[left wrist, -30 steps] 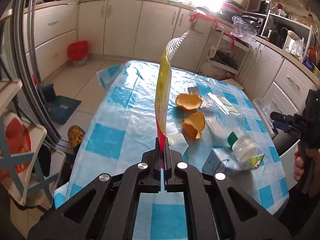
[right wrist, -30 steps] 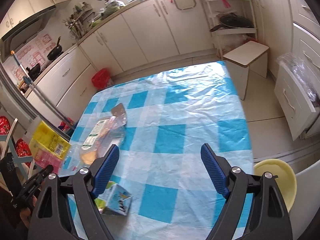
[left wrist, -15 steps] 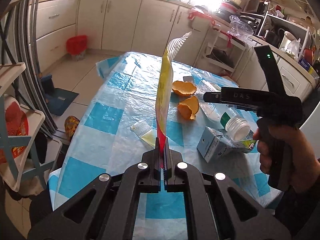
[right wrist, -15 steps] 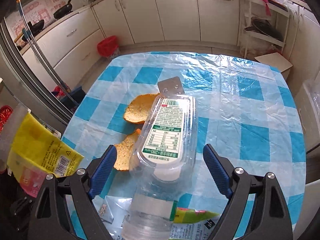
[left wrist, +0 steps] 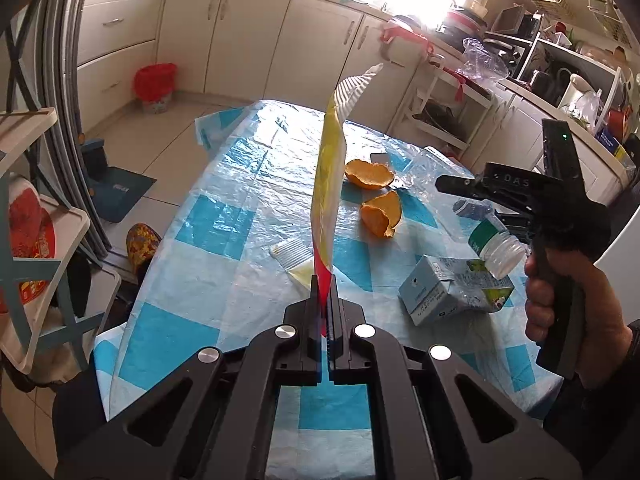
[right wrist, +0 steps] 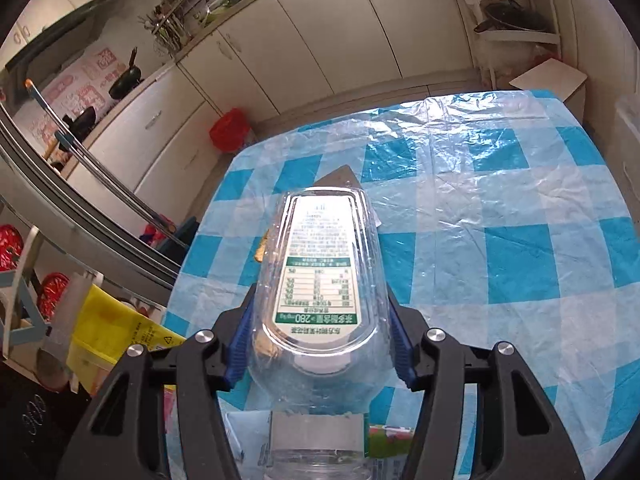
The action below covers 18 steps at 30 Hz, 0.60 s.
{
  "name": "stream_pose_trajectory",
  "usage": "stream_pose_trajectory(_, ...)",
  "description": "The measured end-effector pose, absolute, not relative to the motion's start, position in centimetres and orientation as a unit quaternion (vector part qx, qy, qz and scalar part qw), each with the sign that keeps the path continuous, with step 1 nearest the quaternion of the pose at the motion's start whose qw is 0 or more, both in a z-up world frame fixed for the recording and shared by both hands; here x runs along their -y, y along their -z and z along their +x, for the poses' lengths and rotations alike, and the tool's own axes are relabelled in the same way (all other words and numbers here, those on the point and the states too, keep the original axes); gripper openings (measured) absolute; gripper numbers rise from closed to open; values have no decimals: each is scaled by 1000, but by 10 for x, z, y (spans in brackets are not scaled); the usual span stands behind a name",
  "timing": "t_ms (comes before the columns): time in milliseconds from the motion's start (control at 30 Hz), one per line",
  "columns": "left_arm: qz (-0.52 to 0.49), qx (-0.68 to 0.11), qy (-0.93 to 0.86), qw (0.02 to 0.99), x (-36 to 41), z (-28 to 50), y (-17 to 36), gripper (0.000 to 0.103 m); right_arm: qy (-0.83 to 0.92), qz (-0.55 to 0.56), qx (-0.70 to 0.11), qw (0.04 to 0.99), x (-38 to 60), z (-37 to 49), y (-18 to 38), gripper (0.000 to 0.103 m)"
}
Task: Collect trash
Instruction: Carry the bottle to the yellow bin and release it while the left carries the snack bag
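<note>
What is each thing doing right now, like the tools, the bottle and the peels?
Left tool: shut on the yellow wrapper, held upright.
Right tool: closing around the clear bottle.
Clear bottle: uncapped, lying down.
Orange peels: loose on table.
Carton: on its side.

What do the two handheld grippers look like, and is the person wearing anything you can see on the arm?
The left gripper is all black, with silver screw heads and black fingers. The right gripper has the same black frame with silver screws, but ribbed blue pads. Seen from the left wrist view, its black handle carries a small green light. A dark sleeve shows at the wrist.
</note>
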<state>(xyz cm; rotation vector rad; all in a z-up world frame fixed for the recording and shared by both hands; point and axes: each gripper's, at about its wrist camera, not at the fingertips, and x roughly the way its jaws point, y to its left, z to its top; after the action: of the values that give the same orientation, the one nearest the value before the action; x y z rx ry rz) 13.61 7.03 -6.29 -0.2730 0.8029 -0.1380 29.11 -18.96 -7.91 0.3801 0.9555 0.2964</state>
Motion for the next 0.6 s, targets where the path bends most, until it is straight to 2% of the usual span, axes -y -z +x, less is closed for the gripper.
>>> stream_pose_trajectory(333, -130, -387, 73, 910, -67, 135, 57, 2, -122, 210, -435, 867, 257, 248, 64, 56)
stream_pose_trajectory(600, -130, -384, 78, 911, -60, 133, 49, 2, -84, 219, -444, 865, 297, 214, 86, 56)
